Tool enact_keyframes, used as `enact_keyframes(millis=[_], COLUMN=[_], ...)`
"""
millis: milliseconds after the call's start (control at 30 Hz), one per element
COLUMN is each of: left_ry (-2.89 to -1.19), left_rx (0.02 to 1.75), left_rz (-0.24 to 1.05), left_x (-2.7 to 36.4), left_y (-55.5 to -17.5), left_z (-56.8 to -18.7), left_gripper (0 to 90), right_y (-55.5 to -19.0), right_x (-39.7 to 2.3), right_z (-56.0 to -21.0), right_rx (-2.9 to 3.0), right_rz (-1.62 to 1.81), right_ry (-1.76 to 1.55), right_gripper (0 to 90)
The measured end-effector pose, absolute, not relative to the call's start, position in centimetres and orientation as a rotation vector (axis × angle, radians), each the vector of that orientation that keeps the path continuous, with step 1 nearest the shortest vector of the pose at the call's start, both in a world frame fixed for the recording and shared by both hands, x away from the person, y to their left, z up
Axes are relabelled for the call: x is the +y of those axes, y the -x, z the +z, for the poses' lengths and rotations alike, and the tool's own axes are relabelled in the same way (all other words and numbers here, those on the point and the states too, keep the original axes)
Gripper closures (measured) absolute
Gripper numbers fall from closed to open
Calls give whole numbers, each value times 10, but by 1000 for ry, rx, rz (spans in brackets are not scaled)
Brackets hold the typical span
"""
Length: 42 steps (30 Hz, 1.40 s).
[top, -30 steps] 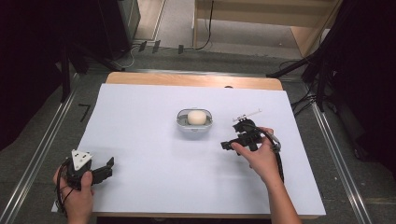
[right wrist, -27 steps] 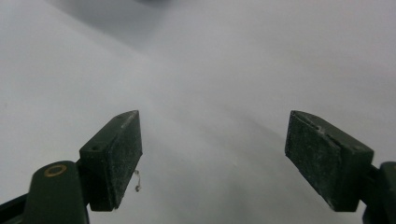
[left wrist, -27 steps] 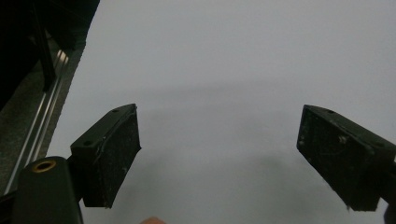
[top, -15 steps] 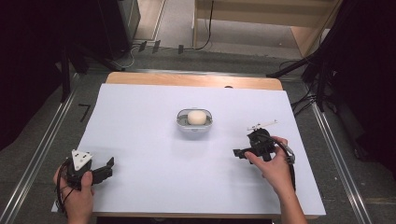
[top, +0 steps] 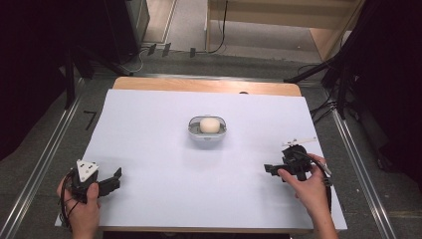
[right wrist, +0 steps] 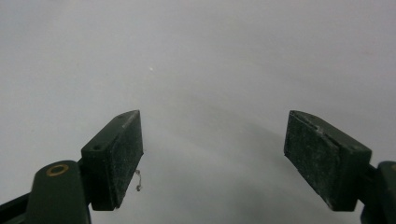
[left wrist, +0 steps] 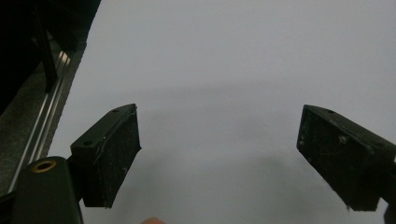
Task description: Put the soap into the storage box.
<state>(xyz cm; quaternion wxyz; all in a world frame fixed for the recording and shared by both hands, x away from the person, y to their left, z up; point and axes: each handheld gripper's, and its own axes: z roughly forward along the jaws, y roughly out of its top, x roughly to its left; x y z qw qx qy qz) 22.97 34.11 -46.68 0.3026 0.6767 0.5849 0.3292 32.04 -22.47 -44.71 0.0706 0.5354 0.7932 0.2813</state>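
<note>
A small grey dish [top: 193, 132] sits in the middle of the white table sheet [top: 149, 129], holding a cream oval lump [top: 210, 125]. My left gripper [top: 115, 179] rests at the near left corner, held by a hand, jaws open and pointing right. In the left gripper view the left gripper [left wrist: 219, 126] has only bare sheet between its pads. My right gripper [top: 269, 170] is at the near right, well clear of the dish, pointing left. The right gripper view shows the right gripper [right wrist: 212, 126] open over the sheet, with nothing between its jaws.
A wooden table edge [top: 206, 85] runs along the far side of the sheet. Metal rails flank the table on the left [top: 45, 154] and on the right [top: 361, 169]. Dark stands and cables lie on the floor beyond.
The right hand and its gripper have drawn back from beside the dish toward the near right of the sheet. The left gripper has stayed put.
</note>
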Motion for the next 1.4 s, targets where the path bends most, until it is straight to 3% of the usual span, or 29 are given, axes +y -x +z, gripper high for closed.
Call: enact_keyframes(millis=[1067, 1400], left_ry=[-1810, -1789], left_rx=[1535, 1536], left_rz=[891, 874], left_x=[339, 341], left_y=[-229, -229], left_z=[-467, -467], left_gripper=[142, 142], right_y=[-275, -259], right_x=[-303, -327], right_z=[-464, -478], right_rx=[2256, 2199], right_rz=[883, 1055], right_ry=[-1686, -1670], right_gripper=[195, 139])
